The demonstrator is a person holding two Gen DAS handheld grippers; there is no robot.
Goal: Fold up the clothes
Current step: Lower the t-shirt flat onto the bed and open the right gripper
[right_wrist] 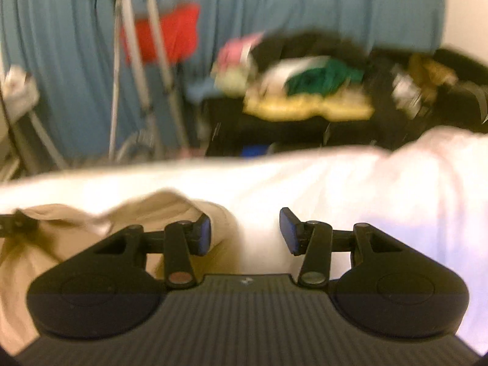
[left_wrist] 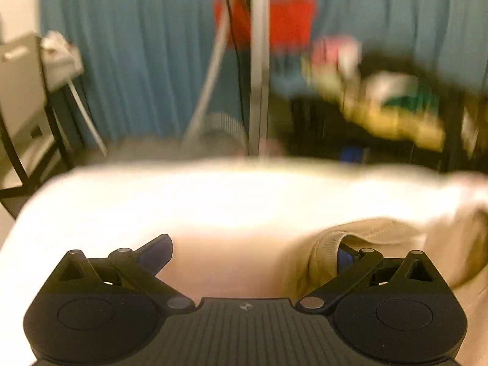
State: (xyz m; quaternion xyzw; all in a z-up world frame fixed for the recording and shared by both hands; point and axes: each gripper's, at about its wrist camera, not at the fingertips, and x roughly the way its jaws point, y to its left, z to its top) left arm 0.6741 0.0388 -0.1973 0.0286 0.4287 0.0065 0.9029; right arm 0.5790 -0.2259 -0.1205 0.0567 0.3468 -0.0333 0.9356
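A beige garment (left_wrist: 381, 238) lies crumpled on a white-sheeted bed (left_wrist: 213, 201). In the left wrist view it sits at the lower right, its ribbed hem draped over the right fingertip. My left gripper (left_wrist: 253, 253) is open wide, low over the sheet, with nothing between its fingers. In the right wrist view the same beige garment (right_wrist: 61, 244) lies at the lower left, next to the left finger. My right gripper (right_wrist: 245, 233) is open over bare white sheet (right_wrist: 350, 183). Both views are blurred by motion.
Beyond the bed's far edge stand a tripod (right_wrist: 137, 70) and a blue curtain (right_wrist: 274, 0). A pile of mixed clothes (right_wrist: 311, 91) lies on dark furniture at the back right. A red cloth (right_wrist: 164, 36) hangs behind the tripod.
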